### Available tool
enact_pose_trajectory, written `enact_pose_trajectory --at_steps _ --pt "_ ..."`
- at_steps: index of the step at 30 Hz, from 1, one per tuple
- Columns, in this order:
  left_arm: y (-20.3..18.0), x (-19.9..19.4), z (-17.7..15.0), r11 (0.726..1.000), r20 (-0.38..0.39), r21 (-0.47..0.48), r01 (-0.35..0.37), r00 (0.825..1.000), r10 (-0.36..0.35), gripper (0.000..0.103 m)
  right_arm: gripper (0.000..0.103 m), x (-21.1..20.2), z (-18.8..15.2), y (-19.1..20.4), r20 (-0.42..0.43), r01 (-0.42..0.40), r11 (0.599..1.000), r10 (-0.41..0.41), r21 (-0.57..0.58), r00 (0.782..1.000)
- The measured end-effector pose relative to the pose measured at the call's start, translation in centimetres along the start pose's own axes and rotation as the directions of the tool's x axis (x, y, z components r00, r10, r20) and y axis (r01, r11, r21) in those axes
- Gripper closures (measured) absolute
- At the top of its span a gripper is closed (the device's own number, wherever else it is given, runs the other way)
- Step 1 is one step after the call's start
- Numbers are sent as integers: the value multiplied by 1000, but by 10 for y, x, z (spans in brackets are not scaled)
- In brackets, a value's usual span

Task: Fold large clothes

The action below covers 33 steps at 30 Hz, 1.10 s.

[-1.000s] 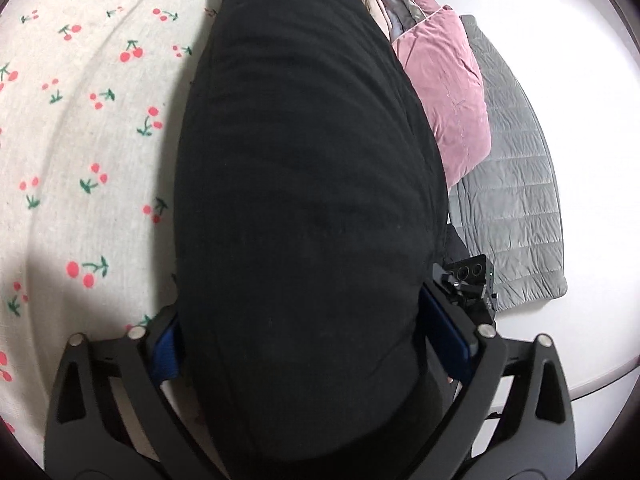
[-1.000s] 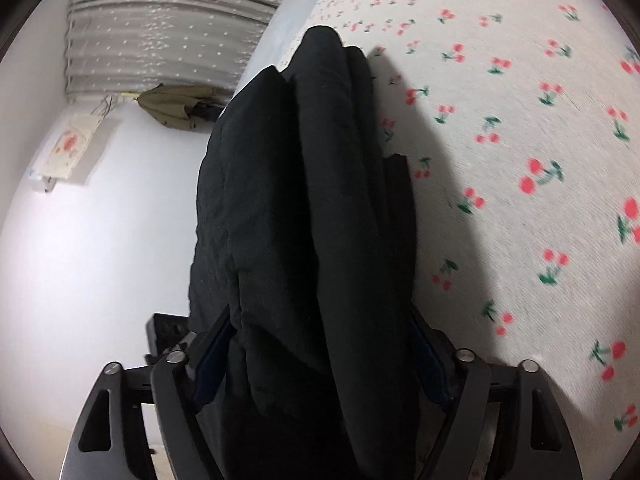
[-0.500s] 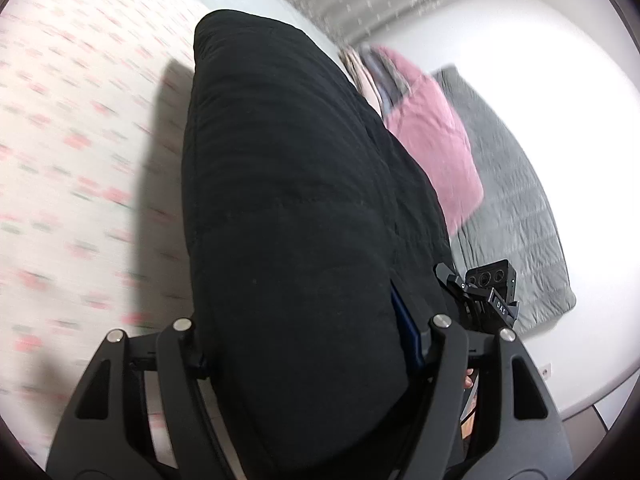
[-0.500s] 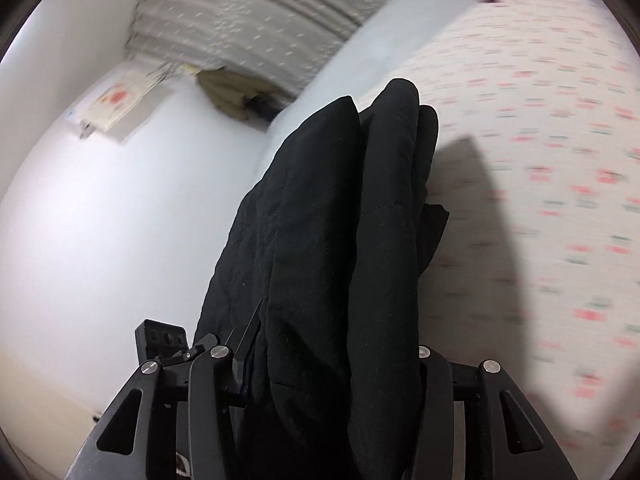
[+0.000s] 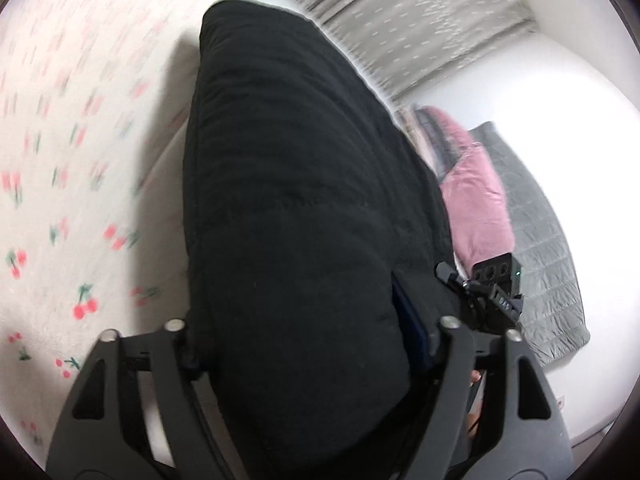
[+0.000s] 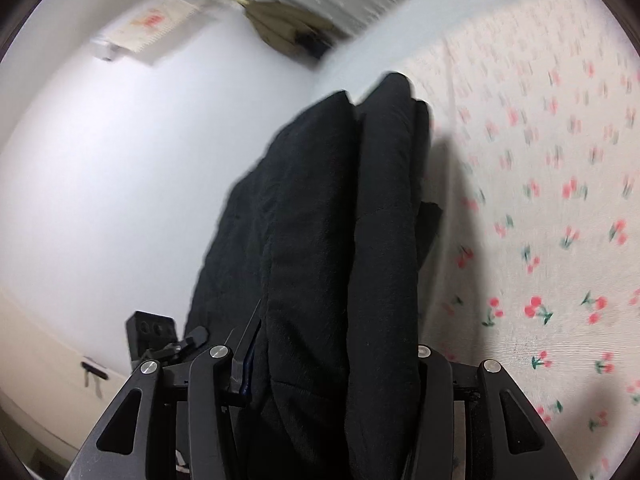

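Both grippers, left gripper [image 5: 304, 344] and right gripper [image 6: 332, 364], pinch folded black garment [image 5: 296, 200].

Even, soft indoor light. White wall [image 5: 580, 128] right of left hand-held gripper [image 5: 308, 344] blown out, glaring. Cherry-print bedsheet [image 6: 540, 208] and curtain [image 5: 420, 12] smeared by motion blur. Black garment [image 6: 340, 240] underexposed, casting soft shadow on sheet. Fisheye bending, dark corners.

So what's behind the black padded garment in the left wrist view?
To the right of the black garment, a pink quilted garment lies on a grey quilted one, below a grey curtain. The black bulk hides whatever sits straight behind it, including the pile's left part.
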State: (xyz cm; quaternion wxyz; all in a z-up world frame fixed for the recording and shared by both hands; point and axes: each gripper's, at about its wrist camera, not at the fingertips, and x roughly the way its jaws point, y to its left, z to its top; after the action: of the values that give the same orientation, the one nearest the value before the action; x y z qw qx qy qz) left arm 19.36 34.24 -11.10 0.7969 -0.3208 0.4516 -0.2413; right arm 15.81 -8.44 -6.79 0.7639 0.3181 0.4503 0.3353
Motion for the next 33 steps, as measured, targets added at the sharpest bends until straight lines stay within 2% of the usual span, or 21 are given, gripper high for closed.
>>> enact_pose_trajectory --at_steps 1,2,4,6,9,13,14,15,16,17,19,20,26,31,33 --pt "7 4 -2 1000 5 -5 15 1000 -15 20 45 8 -2 -10 -16 36 999 -36 16 999" --pt "8 5 -3 1000 15 2 29 999 -29 20 44 12 -4 -20 -25 28 999 -27 37 999" --pt "-2 1 -2 1000 23 19 -24 999 24 18 44 9 -5 -30 -26 -11 996 14 85 1000" --pt "-17 -5 -3 996 33 30 -88 996 87 18 40 -1 -4 -23 -21 21 997 -20 72 1000" --pt "-27 -20 -7 984 59 0 -180 982 179 17 40 -22 -8 -3 -1 94 995 -94 22 996" --pt "-51 -50 -22 951 150 27 -308 942 301 7 37 -58 -20 21 46 214 976 -212 -48 976" --pt "-63 -57 -30 940 179 31 -341 927 330 5 35 -66 -25 26 57 241 968 -238 -64 970" --pt "-68 -62 -35 925 193 24 -380 909 368 1 34 -72 -30 32 69 272 959 -267 -82 961" --pt "-75 -65 -43 900 208 14 -436 881 424 1 31 -81 -37 39 88 316 943 -308 -104 947" --pt "-81 -65 -51 865 209 9 -501 847 489 1 28 -86 -41 42 99 346 931 -336 -119 937" --pt "-93 -61 -65 800 196 36 -599 789 582 1 25 -97 -58 55 115 428 887 -413 -173 903" --pt "-100 -61 -72 787 208 52 -615 777 594 1 23 -101 -65 59 121 452 870 -437 -194 892" --pt "-122 -57 -122 715 249 111 -690 716 652 1 19 -100 -112 95 152 575 769 -556 -277 817" --pt "-125 -46 -149 713 211 121 -690 720 661 1 19 -76 -142 101 141 639 669 -641 -379 754" --pt "-133 -44 -157 701 215 126 -702 709 671 1 19 -71 -150 100 132 644 650 -655 -404 744"
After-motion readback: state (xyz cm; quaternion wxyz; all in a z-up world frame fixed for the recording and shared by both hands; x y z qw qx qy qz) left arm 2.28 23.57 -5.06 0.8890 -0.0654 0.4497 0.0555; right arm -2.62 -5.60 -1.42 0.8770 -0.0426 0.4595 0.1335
